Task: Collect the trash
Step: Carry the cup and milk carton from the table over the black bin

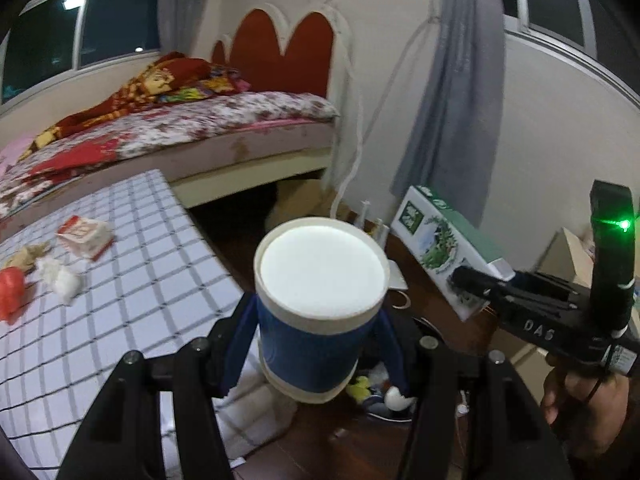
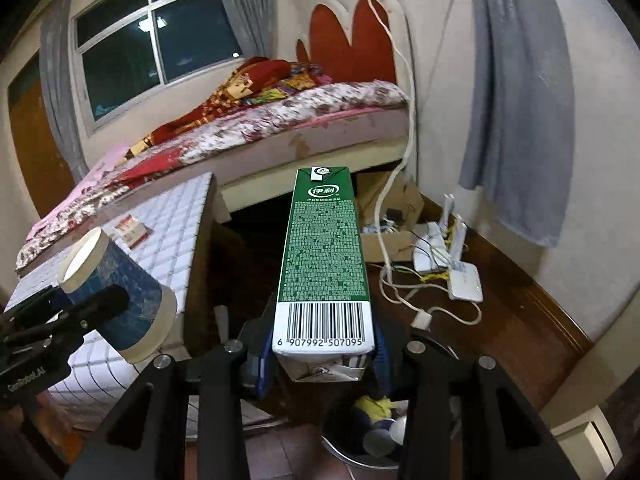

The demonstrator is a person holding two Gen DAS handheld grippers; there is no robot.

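Fingers round paper cup

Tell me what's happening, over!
Left gripper shut on cup. Right gripper shut on milk carton. Both over trash bin. Nothing blocking; more trash on table.

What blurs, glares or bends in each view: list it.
Left wrist view: cup base washed out by glare, green lamp flares on the right gripper, fisheye curves the window frames. Right wrist view: carton print sharp, checked tabletop smeared by motion, corners vignetted black.
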